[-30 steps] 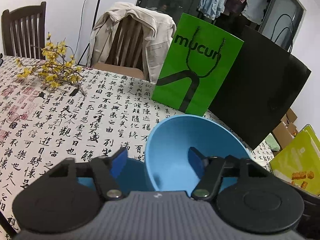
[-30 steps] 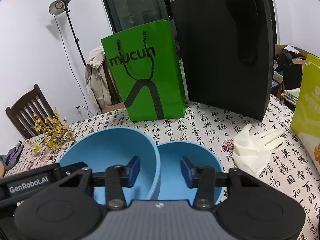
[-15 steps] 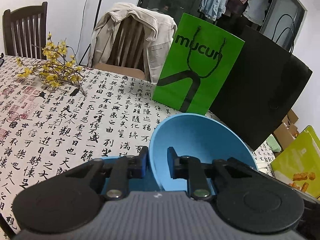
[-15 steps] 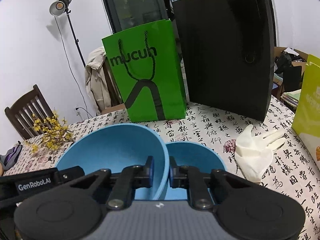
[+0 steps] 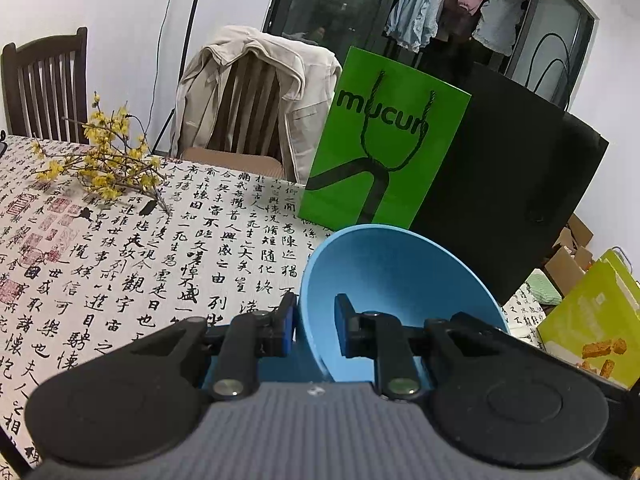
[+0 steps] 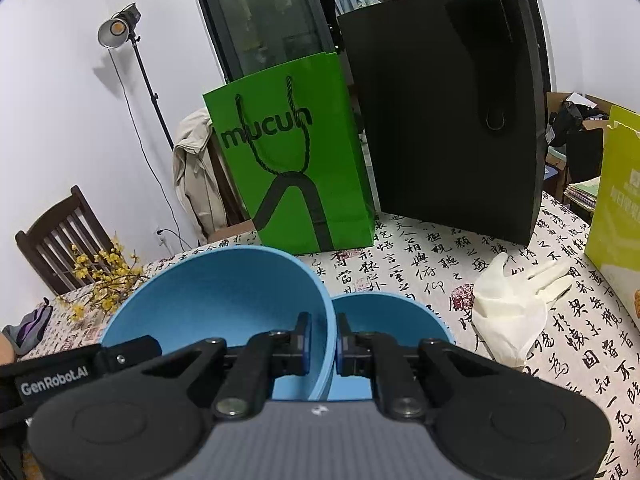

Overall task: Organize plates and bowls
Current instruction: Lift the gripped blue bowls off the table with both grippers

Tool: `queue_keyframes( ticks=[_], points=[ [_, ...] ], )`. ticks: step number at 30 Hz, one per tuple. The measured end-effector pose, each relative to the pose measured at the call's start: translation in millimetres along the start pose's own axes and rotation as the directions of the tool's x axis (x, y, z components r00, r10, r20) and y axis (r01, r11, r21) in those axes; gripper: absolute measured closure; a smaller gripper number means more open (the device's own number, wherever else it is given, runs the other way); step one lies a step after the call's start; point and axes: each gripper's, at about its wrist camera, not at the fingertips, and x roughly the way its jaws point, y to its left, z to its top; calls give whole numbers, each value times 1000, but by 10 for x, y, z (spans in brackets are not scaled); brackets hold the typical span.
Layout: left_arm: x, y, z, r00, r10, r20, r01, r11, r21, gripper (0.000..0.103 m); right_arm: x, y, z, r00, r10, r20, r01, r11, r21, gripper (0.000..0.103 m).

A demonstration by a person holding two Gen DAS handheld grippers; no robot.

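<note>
A large blue bowl (image 5: 396, 280) is tilted up off the table; it also shows in the right wrist view (image 6: 216, 300). My left gripper (image 5: 315, 326) is shut on its left rim. My right gripper (image 6: 322, 344) is shut on its right rim. A smaller blue bowl (image 6: 384, 316) sits on the calligraphy tablecloth (image 5: 120, 264) just right of the large one, behind my right finger. Part of another blue piece (image 5: 276, 368) shows under my left fingers; I cannot tell what it is.
A green "mucun" paper bag (image 6: 296, 160) and a black bag (image 6: 444, 112) stand at the table's back. A white glove (image 6: 516, 304) lies at the right, beside a yellow-green box (image 6: 616, 200). Yellow flowers (image 5: 100, 160) lie at the left. Chairs stand behind.
Both grippers closed from open onto the rims of the large blue bowl, and the bowl has lifted and tilted a little.
</note>
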Motion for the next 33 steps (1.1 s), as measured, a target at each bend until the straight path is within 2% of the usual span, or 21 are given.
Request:
queue_keyframes(
  ticks=[16,23,33],
  points=[
    [-174,168,-15,999,11,45,-12,1000,27,83,-78,187,-41,999,38,25,-37,999,-26,92],
    [-216,356,-12,999,-3,42,3,1000,3,83,-109,302,-83,997,66,29,-65,997,-40,92],
    [-305,409,-41,998,-12,59,9,999,41,83,-197,433,-126,998,50,49,-46,996,-82,92]
  ],
)
